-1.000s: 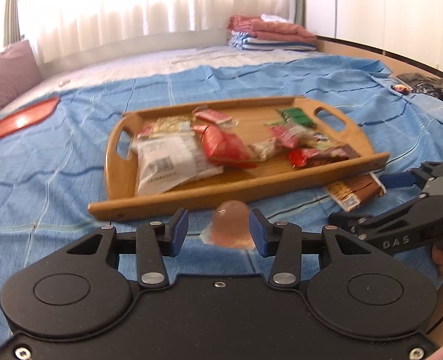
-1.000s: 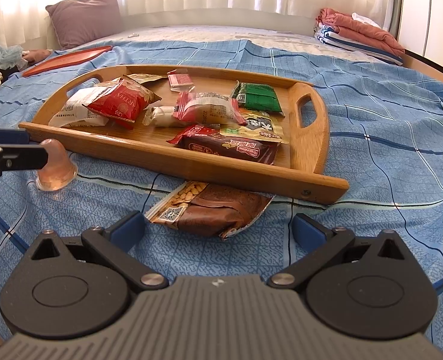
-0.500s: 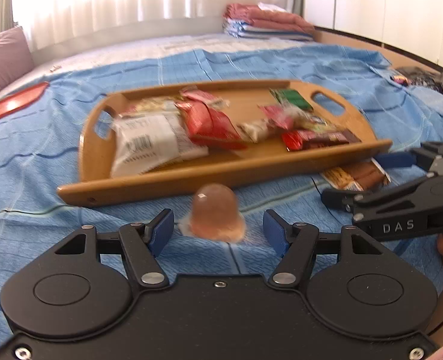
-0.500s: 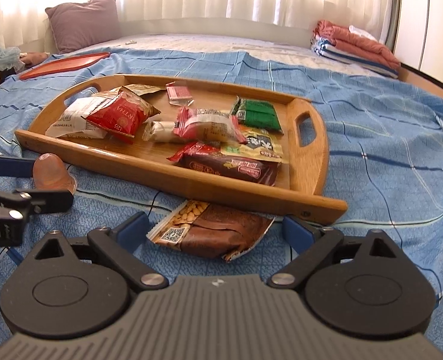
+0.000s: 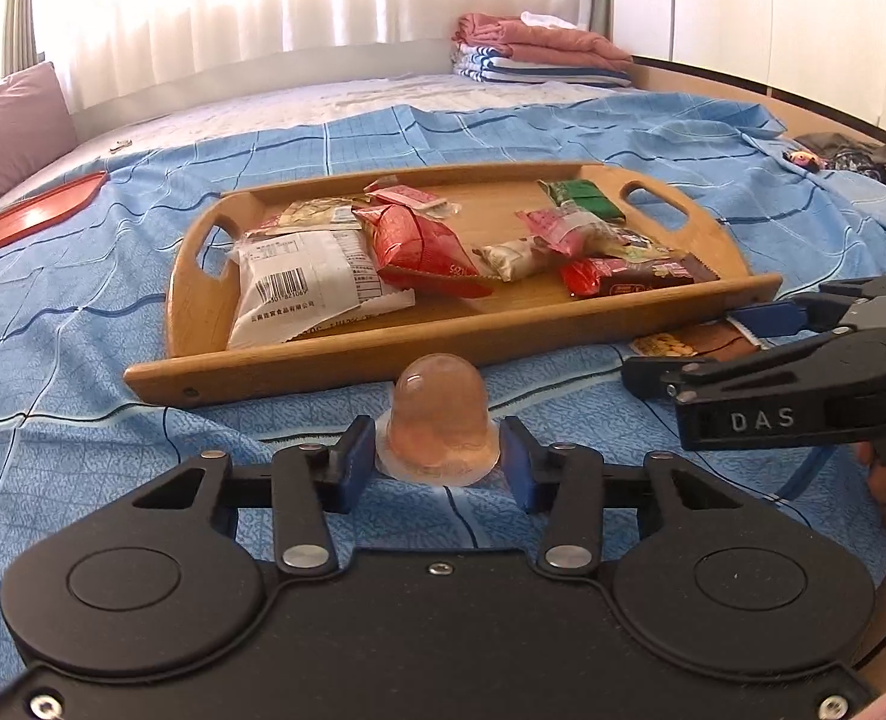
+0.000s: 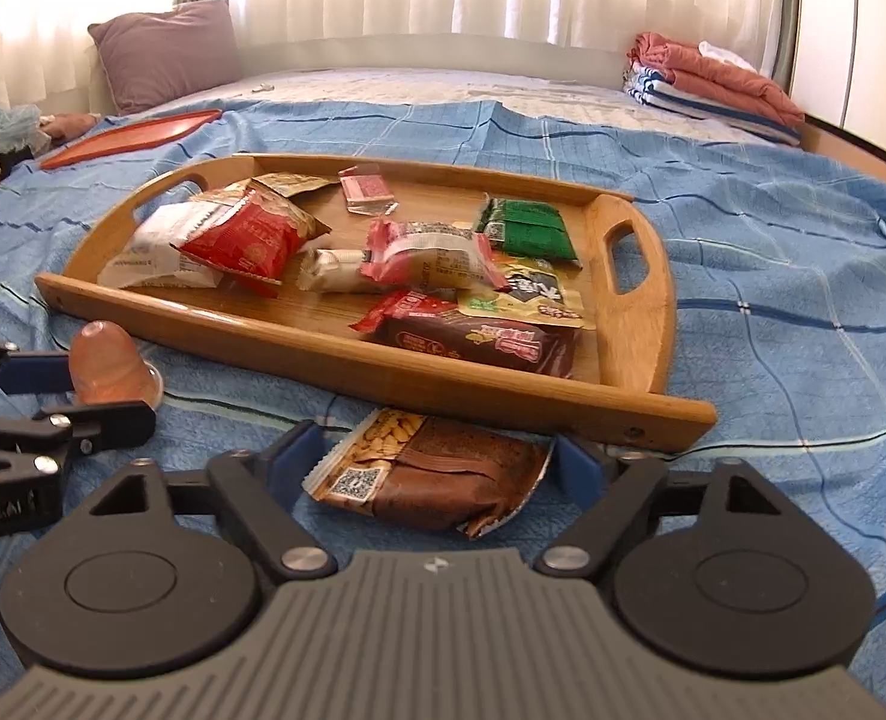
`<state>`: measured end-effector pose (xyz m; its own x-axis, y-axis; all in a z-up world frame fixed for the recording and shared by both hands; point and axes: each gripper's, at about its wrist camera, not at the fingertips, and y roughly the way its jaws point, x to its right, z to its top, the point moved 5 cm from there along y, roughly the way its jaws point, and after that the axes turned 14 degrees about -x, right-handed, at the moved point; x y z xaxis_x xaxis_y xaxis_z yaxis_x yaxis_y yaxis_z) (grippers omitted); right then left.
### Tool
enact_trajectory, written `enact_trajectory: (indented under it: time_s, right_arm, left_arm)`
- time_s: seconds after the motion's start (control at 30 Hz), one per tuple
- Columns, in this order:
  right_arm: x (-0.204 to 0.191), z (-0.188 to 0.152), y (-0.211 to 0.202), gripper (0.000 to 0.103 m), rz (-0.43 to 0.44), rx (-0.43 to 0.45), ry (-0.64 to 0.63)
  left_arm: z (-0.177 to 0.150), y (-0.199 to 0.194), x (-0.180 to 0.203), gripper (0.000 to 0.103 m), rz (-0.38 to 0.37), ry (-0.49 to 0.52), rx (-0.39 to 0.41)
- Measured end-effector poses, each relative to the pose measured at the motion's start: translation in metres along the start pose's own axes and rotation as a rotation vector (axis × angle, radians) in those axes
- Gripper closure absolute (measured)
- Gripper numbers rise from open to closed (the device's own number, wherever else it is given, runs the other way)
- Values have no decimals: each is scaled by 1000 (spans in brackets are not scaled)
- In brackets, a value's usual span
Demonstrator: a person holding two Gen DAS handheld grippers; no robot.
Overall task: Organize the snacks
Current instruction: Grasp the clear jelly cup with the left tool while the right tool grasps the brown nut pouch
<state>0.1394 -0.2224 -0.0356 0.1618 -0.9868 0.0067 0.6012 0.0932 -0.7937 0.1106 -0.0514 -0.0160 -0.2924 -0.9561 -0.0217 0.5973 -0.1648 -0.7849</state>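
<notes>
Jelly cup (image 5: 440, 420): we see it dome-up on the blue bedsheet (image 5: 83, 450), just in front of the wooden tray's (image 5: 443, 339) near rim; its far side is hidden from us.
Left gripper (image 5: 440, 465): its blue pads sit right at the cup's base on both sides — we cannot tell whether they press it or only touch.
Brown nut-snack packet (image 6: 431, 474): flat on the sheet, just outside the tray's near rim; its far end slips under the rim's shadow.
Right gripper (image 6: 437, 465): jaws wide apart, straddling the packet, pads close beside its two ends.
Tray contents: a white barcode packet (image 5: 305, 294), a red bag (image 5: 422, 249), a green packet (image 6: 526, 228) and a dark bar (image 6: 484, 342) — overlapping, so several are partly covered and their print is unreadable to us.
Edges: a red lid (image 6: 131, 135) and folded blankets (image 6: 712, 84) lie well apart from the tray; the pillow (image 5: 11, 126) is cut off in the left wrist view.
</notes>
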Motion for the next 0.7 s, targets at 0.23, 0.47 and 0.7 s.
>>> enact_trajectory:
  time_s: [0.23,0.47,0.7]
  right_arm:
    - [-2,-3,-8,28,-6,14,-13]
    - [0,-5,-25,30,22,48,25]
    - [4,1,-41,37,36,83,45]
  left_arm:
    - [3,-11,-4,60,7,-14,21]
    - [9,-22,-8,60,1,-38,46]
    - [21,-30,-11,60,-5,-57,73]
